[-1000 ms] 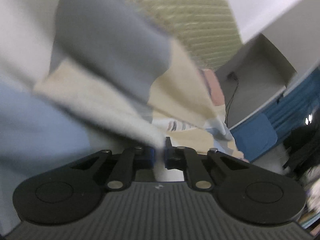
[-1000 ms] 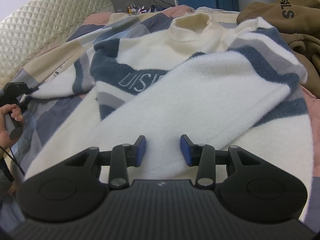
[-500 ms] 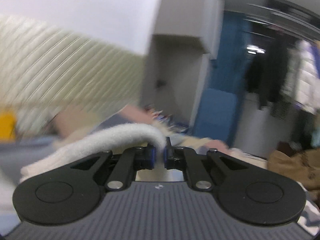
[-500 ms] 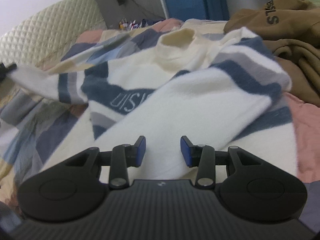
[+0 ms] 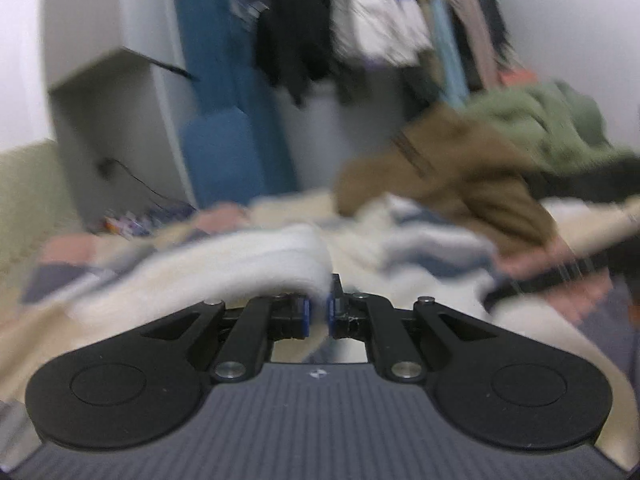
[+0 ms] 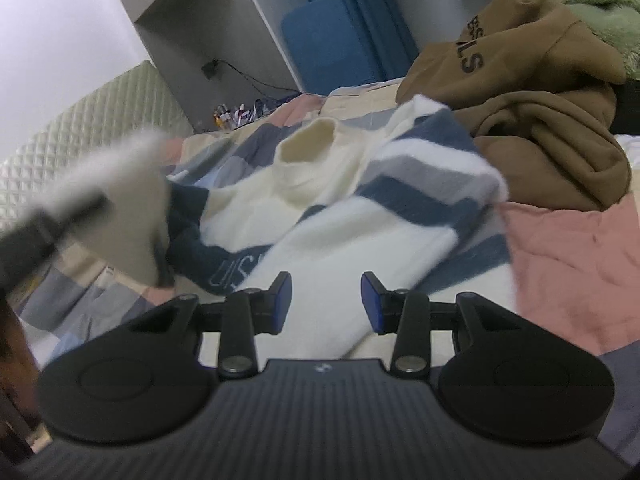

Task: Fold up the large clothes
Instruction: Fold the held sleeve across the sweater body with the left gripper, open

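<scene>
Patchwork quilt (image 6: 560, 256) underneath. R gripper (image 6: 326, 300) parted, empty, just over white striped sweater (image 6: 340, 240) spread on quilt. L gripper (image 5: 318, 312) clamped on sweater's sleeve (image 5: 256, 264), lifted. Brown hoodie (image 6: 540, 120) heaped beyond w/ green fleece (image 6: 592, 4); blue curtain (image 6: 352, 8) at back.

Quilted headboard (image 6: 72, 136), grey cabinet (image 6: 224, 12), blue curtain (image 6: 352, 8), white wall (image 6: 60, 20).

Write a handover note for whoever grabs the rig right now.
Left gripper: jaws shut on the fluffy white sleeve of the white, blue and grey striped sweater, lifted over the body.
Right gripper: jaws open, empty, over the sweater's white front.
Sweater lies on the patchwork bedspread, beside a brown hoodie.
Done: one sleeve picked up.
Left: lay it across, then fold the rest.
</scene>
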Tool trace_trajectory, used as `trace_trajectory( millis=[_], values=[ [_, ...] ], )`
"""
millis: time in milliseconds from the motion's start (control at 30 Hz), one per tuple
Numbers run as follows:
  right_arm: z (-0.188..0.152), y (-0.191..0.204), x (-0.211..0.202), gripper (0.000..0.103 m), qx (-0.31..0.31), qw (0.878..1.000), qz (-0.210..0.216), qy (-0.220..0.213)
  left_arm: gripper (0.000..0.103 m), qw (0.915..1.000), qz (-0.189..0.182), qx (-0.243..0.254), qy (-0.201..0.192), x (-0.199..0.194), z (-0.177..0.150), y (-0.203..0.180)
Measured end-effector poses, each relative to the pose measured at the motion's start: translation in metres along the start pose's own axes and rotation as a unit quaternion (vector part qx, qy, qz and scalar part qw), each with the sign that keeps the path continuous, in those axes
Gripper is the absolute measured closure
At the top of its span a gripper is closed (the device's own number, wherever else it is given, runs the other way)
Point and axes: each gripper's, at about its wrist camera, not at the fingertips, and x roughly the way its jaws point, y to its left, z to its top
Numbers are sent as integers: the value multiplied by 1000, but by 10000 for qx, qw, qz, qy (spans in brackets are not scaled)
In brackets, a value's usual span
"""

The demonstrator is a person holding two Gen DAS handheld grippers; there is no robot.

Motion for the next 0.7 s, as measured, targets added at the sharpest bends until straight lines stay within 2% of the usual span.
trace_trajectory(
  millis=[133, 233, 467, 533, 567, 600, 667, 700],
  values=[
    [1, -10, 0, 61, 150, 9999, 57, -1, 94, 9977, -463, 30, 484, 22, -40, -32],
    [4, -13, 0, 61, 204, 9998, 84, -26, 94, 9960, -555, 57, 691, 34, -67, -42],
    [0, -8, 7, 61, 66, 9997, 251, 42, 92, 9930, -766, -348, 832, 39, -64, -19],
    [-1, -8, 8, 61, 29, 9995, 311, 33, 83, 9919, -807, -408, 893, 28, -59, -11],
    [-1, -8, 7, 61, 5, 9994, 330, 35, 72, 9909, -897, -462, 894, 21, -56, -7],
    [-2, -8, 7, 61, -17, 9994, 344, 40, 57, 9896, -1022, -527, 865, 14, -55, -4],
    [-3, -9, 9, 61, -41, 9992, 382, 59, 44, 9878, -1206, -619, 771, -2, -56, 0],
    [-4, -8, 9, 61, -54, 9992, 403, 69, 44, 9866, -1287, -698, 716, -10, -59, 3]
  ],
)
